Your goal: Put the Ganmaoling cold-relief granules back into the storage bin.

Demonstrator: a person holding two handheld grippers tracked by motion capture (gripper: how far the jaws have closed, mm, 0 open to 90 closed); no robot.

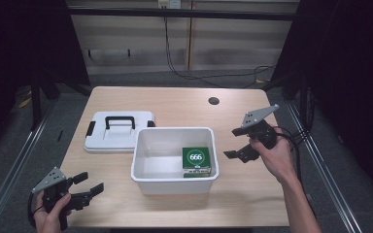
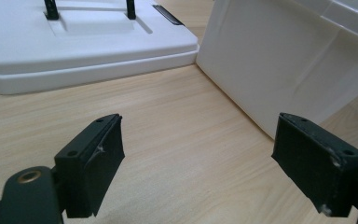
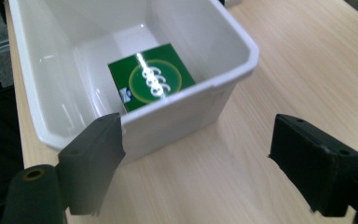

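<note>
A light wooden table [image 1: 175, 104] seen from above. At the near left corner, the left claw [image 1: 93, 183] rests low over the table, jaws spread wide and holding nothing. Just beyond it lies a flat white lid [image 1: 119, 131] with a black handle, resting on the table with its right edge touching the bin. In the middle stands an open white plastic bin [image 1: 174, 182]. Inside it, against the right wall, sits a green box [image 1: 196, 161] printed with "666" in a white circle. To the right of the bin, the right claw [image 1: 236, 143] hovers above the table, near the bin's right wall, jaws also spread and empty.

The box seems already placed in the bin, so the step in hand looks like closing it. The next move likely calls for the left claw to reach forward, pinch the lid by its handle or edge, lift it, and set it squarely over the bin's rim.
</note>
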